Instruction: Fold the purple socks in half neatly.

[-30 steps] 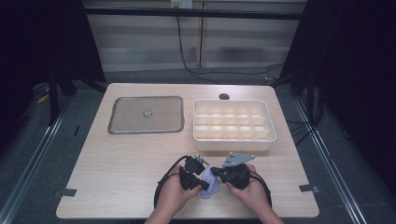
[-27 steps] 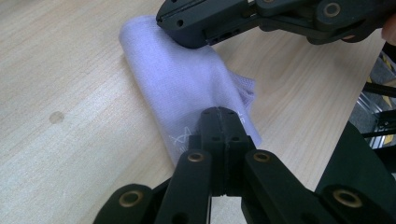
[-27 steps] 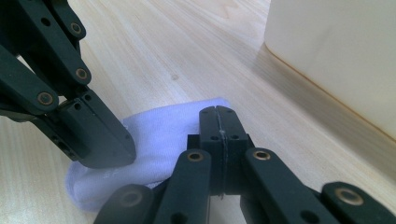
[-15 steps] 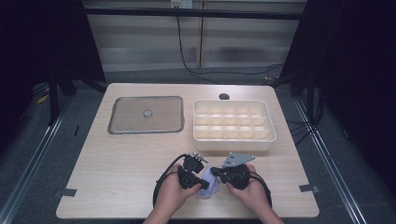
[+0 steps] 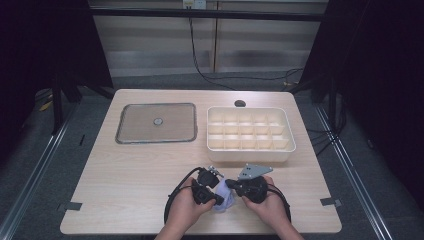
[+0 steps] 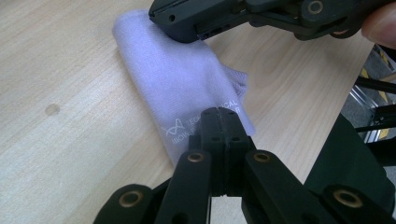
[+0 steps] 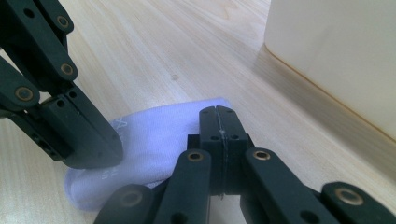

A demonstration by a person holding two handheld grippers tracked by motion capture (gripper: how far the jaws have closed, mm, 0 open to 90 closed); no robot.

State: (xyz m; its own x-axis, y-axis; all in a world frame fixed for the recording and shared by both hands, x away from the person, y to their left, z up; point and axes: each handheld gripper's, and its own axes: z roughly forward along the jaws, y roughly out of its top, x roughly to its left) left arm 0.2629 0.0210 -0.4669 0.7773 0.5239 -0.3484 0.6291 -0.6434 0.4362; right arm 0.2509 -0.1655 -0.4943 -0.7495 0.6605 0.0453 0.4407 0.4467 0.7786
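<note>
At the bottom middle of the high view, the small purple cloth (image 5: pixel 223 196) lies rolled on the table, the left gripper (image 6: pixel 220 116) and right gripper (image 7: pixel 218 115) both pinching it, so putting it away is probably left

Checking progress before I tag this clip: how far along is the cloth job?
Done: the lilac cloth already lies folded or rolled into a narrow bundle near the table's front edge. In hand: both jaw pairs are closed, the left gripper and right gripper resting at opposite ends of it. Left: the compartment tray looks empty and its lid lies beside it.
</note>
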